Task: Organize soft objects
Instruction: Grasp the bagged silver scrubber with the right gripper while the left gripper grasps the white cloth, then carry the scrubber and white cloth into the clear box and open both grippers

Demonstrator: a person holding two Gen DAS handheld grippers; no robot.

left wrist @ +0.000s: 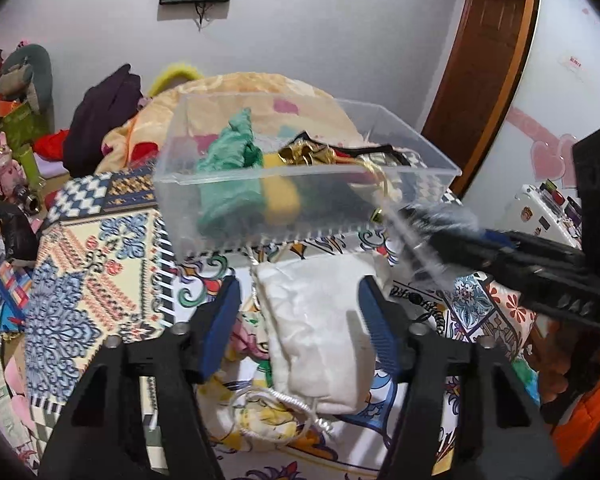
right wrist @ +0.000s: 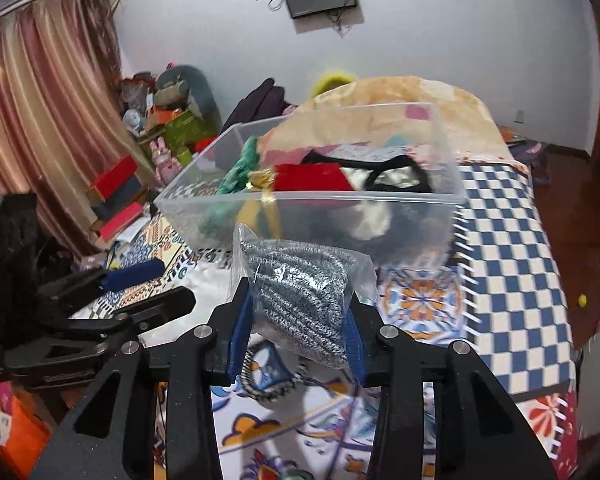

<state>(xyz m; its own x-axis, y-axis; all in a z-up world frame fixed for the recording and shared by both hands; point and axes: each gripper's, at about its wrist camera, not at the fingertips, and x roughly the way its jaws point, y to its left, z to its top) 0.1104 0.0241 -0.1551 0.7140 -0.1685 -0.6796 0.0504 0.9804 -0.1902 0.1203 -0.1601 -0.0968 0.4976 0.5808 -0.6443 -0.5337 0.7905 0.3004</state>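
A clear plastic bin (left wrist: 236, 216) (right wrist: 420, 216) stands on the patterned bed cover and holds a green cloth (left wrist: 230, 152), a yellow item, a red pouch (right wrist: 312, 178) and black pieces. My right gripper (right wrist: 298, 320) is shut on a grey knitted item in a clear bag (right wrist: 300, 292), held just in front of the bin; it shows at the right of the left wrist view (left wrist: 440, 236). My left gripper (left wrist: 300, 320) is open above a white drawstring pouch (left wrist: 316, 332) that lies on the cover between its fingers.
A folded peach blanket (left wrist: 260, 96) and dark clothes (left wrist: 108, 120) lie behind the bin. Boxes and toys (right wrist: 156, 136) clutter the left side by the curtain. A coiled black-and-white cord (right wrist: 264, 380) lies on the cover under my right gripper. A wooden door (left wrist: 488, 60) stands at right.
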